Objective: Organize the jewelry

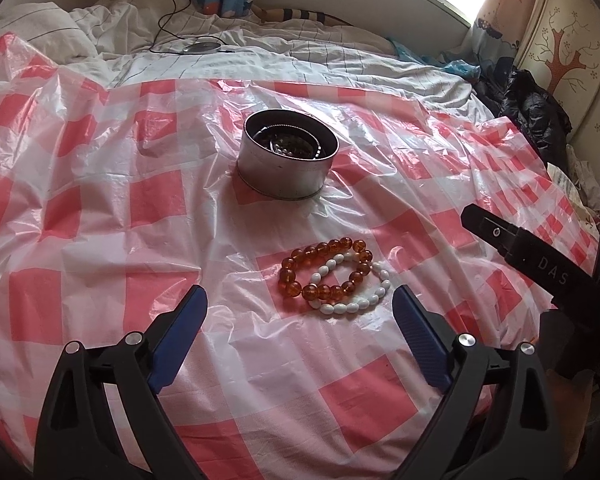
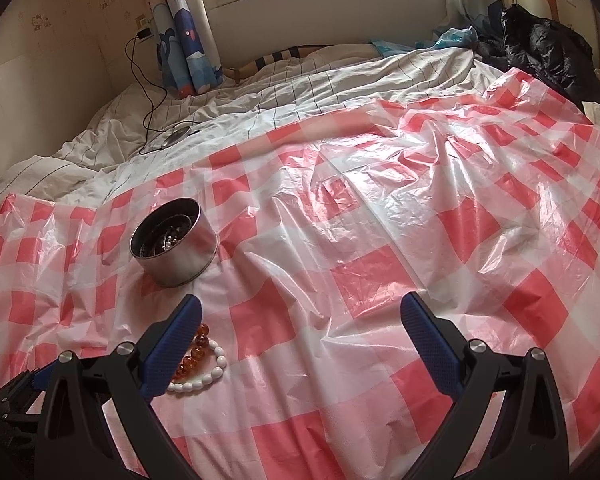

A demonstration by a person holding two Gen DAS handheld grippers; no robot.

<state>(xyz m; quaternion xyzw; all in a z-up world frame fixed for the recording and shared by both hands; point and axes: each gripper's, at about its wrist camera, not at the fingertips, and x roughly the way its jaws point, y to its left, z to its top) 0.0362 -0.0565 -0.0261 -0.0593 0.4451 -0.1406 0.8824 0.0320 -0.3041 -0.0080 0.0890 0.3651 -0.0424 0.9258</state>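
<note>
Left claw (image 1: pixel 298 300) spread wide, empty, blue pads low over red-and-white checked plastic sheet (image 1: pixel 100 208) on bed. Amber round-bead bracelet (image 1: pixel 300 264) and white oval-bead bracelet (image 1: pixel 352 304) overlap on sheet just ahead, between pads. Round metal tin (image 1: pixel 286 176) beyond, open, dark jewelry inside. Right claw (image 2: pixel 300 312) also wide, empty; bracelets beside its left pad.

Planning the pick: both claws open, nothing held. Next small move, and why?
Probably ease the left claw forward and down onto the amber bracelet. It overlaps the white bracelet, both lie loose on the checked sheet right ahead of that open claw, and the tin beyond stands open.
</note>
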